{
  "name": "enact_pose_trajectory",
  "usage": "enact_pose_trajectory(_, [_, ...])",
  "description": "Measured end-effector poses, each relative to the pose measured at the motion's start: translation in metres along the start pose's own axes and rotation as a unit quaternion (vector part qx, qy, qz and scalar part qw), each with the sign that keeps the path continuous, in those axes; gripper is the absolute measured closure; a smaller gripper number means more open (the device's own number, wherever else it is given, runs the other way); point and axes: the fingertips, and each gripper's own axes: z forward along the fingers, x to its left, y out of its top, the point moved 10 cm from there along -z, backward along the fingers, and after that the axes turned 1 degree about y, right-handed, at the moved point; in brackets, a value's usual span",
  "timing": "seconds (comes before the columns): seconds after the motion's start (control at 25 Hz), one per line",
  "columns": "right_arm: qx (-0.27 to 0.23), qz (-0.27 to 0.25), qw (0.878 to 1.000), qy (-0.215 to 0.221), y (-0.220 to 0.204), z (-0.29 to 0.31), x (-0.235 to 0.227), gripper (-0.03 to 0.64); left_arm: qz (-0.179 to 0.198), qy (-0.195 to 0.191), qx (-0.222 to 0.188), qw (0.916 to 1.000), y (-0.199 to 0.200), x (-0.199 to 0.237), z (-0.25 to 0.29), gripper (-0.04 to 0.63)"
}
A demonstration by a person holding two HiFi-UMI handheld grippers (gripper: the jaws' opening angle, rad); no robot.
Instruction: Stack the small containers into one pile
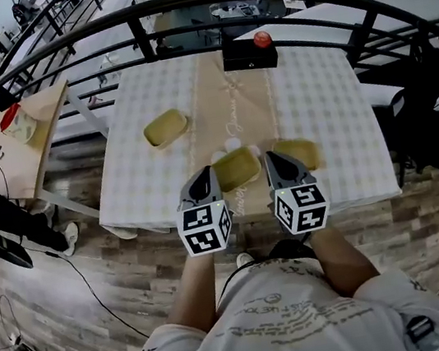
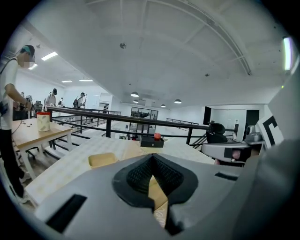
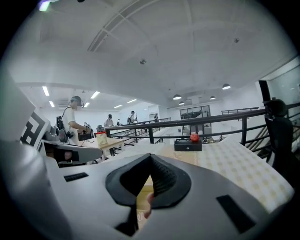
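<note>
My left fingers (image 1: 203, 180) and right fingers (image 1: 277, 164) are clenched on nothing, flanking one shallow, rounded yellow container (image 1: 236, 167) by the near edge of the checked table (image 1: 315, 96). A second container (image 1: 297, 152) lies just right of it, a third container (image 1: 166, 127) farther left, and a black box (image 1: 249, 55) beyond.

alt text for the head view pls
A person holds the left gripper and right gripper, both shut, over the near edge of a checked table. Three yellow containers lie unstacked: the near container between the grippers, the right container beside it, the far container farther left.
</note>
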Motion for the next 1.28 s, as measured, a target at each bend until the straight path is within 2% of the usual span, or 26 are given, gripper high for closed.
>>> enact_pose_trajectory(0.24, [0.01, -0.009, 1.0, 0.008, 0.001, 0.025, -0.014, 0.618, -0.002, 0.015, 0.014, 0.9998, 0.001, 0.003, 0.025, 0.591])
enact_pose_trajectory(0.6, [0.021, -0.018, 0.999, 0.038, 0.008, 0.059, -0.023, 0.618, -0.007, 0.051, 0.01, 0.9986, 0.006, 0.02, 0.044, 0.591])
enact_pose_trajectory(0.84, [0.031, -0.016, 0.998, 0.057, 0.007, 0.073, -0.028, 0.618, 0.022, 0.084, 0.029, 0.9958, 0.0, 0.038, 0.06, 0.591])
enact_pose_trajectory(1.12, [0.047, -0.006, 0.996, 0.071, 0.002, 0.088, -0.036, 0.618, 0.078, 0.112, 0.052, 0.9893, -0.007, 0.076, 0.087, 0.591])
enact_pose_trajectory(1.28, [0.054, -0.001, 0.995, 0.078, 0.001, 0.099, -0.041, 0.618, 0.138, 0.117, 0.058, 0.9817, -0.009, 0.098, 0.112, 0.591])
